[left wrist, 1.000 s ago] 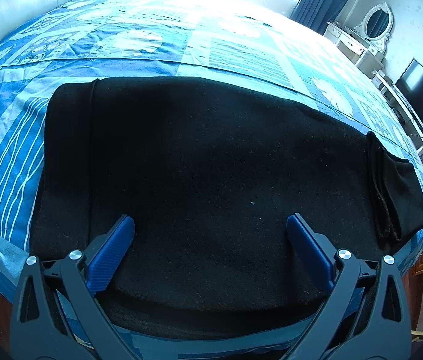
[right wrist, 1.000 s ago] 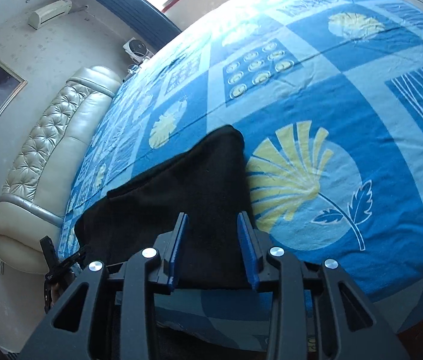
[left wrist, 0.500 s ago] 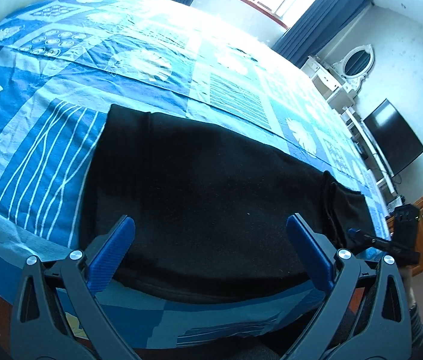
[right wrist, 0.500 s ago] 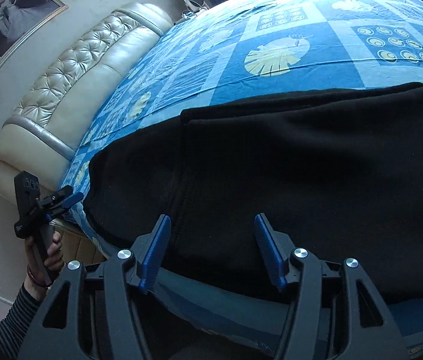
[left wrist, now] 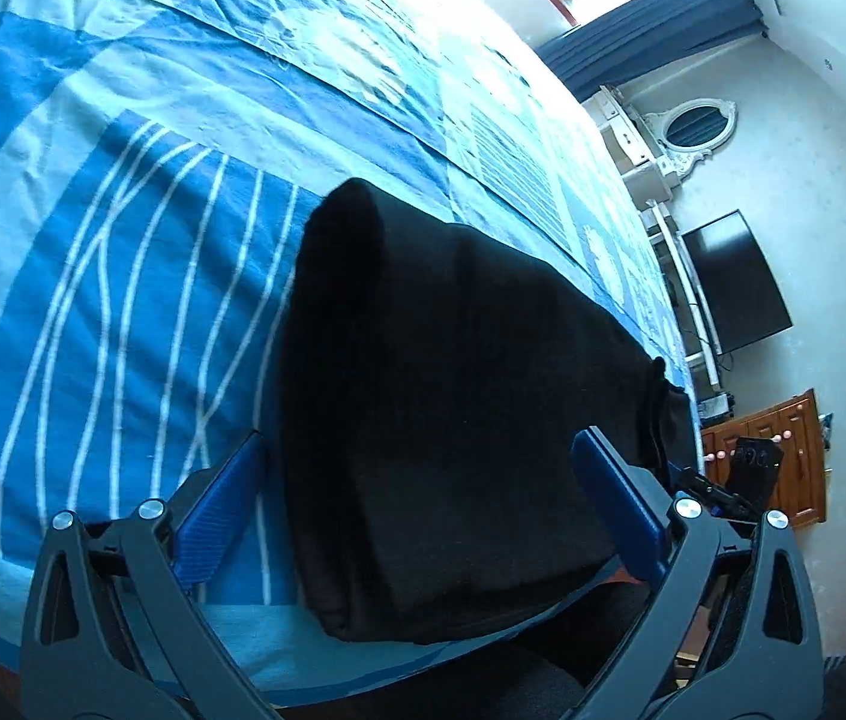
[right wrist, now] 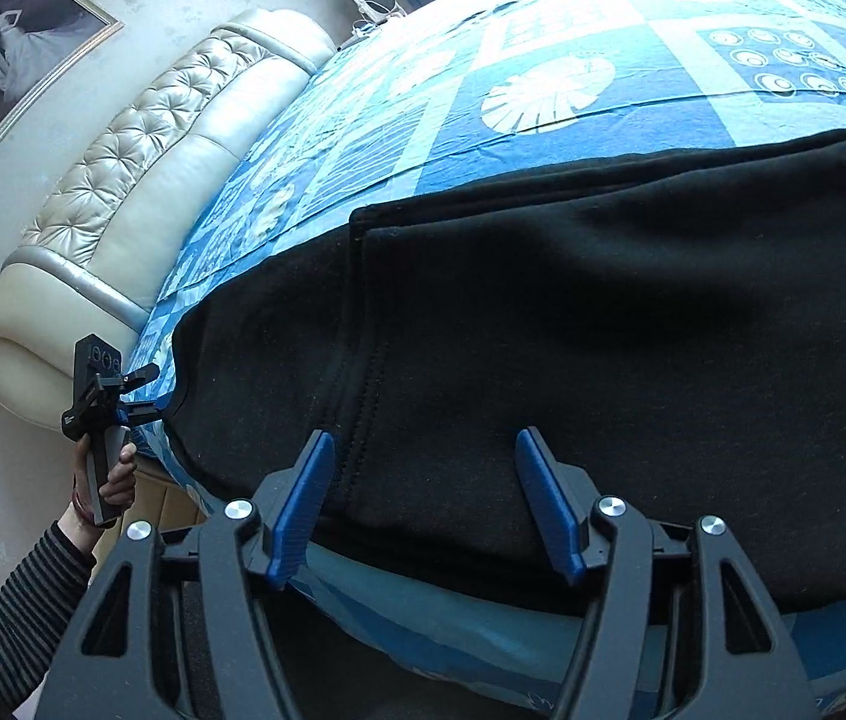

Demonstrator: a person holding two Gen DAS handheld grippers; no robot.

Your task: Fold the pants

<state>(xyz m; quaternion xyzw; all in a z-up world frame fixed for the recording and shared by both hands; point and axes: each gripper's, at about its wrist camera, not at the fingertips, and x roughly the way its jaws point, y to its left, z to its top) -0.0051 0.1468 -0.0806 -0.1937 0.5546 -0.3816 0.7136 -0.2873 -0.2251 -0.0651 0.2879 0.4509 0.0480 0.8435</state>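
A: Black fleece pants (left wrist: pixel 459 396) fill the left wrist view now. A second back this camera looked square across the whole flat garment; now it's swung to the pants' end, looking along their length.

B: Left gripper (left wrist: pixel 417 504)?

A: Jaws wide apart, same as before. The pants' end sits between the two blue pads, near edge just under them, nothing pinched. Blue patterned bedspread (left wrist: pixel 123 276) shows off the left pad.

B: Right wrist view?

A: Bigger change. A second ago the right gripper (right wrist: pixel 423 498) had its jaws nearly together around a narrow end of cloth. Now they're opening, pads off the fabric, and the pants (right wrist: pixel 603 330) lie spread ahead of and under the fingers. A folded-over layer with a stitched seam (right wrist: pixel 357 396) runs just ahead of the left pad.

B: So released?

A: Looks like it: one fold laid and let go. Left gripper (right wrist: pixel 123 396) is visible far off to the left, at the pants' other end, held in a hand (right wrist: pixel 114 477) with a striped sleeve (right wrist: pixel 21 600).

B: Meaning for the task?

A: My guess is both hands are lining up at opposite ends for the next fold. Not finished.
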